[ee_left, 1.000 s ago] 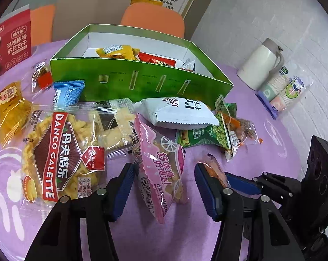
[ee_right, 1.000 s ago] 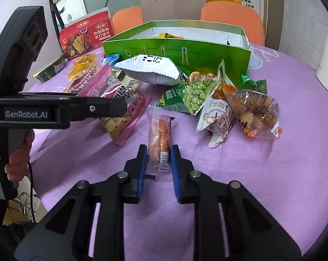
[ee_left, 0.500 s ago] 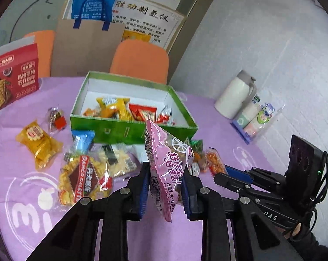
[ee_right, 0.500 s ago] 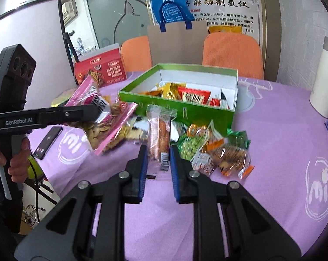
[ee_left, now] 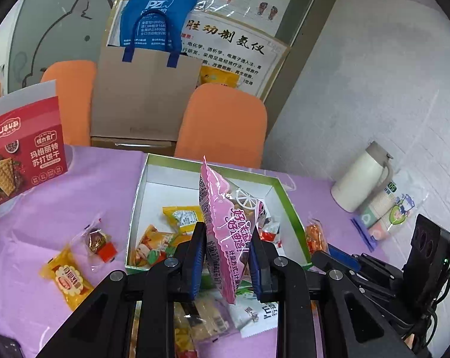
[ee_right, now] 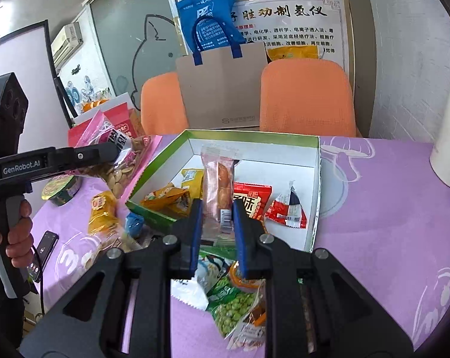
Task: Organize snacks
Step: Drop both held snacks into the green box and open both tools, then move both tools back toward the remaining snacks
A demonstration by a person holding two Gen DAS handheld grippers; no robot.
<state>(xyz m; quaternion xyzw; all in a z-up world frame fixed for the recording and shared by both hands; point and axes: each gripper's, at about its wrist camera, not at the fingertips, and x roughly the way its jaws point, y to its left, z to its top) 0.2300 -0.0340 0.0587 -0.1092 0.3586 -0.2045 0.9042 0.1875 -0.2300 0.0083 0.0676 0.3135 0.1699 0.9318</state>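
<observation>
The pink snack bag (ee_left: 225, 232) is held upright in the left gripper (ee_left: 225, 264), jaws closed on its lower half; its top corner rises above the far rim of the green box (ee_left: 287, 200); white lettering and a lemon-slice graphic show on its face, the characters too distorted to read with confidence. The clear sausage packet (ee_right: 218, 188) stands upright in the right gripper (ee_right: 216, 232), jaws narrow and clamped on its lower end, a barcode just above the right pad; the packet sits in front of the box opening.

The green box lies open-topped on the purple table (ee_left: 76, 197), white inside; several packets rest on its floor, among them a red packet (ee_right: 251, 200) and a yellow packet (ee_left: 181, 214); the far part of the floor is bare. The near wall of the box stands just beyond both sets of jaws.

Loose snacks lie outside the box: a green pea bag (ee_right: 234, 304) below the right jaws, a yellow wrapped cake (ee_left: 65, 280) and a small red-tipped candy (ee_left: 98, 241) to the left. The left gripper body reads "GenRobot.AI"; a hand (ee_right: 15, 232) grips its handle. A red cracker carton (ee_left: 22, 152) stands at the left table edge; a white thermos (ee_left: 362, 179) stands at the right; two orange chairs (ee_left: 222, 125) border the far edge.
</observation>
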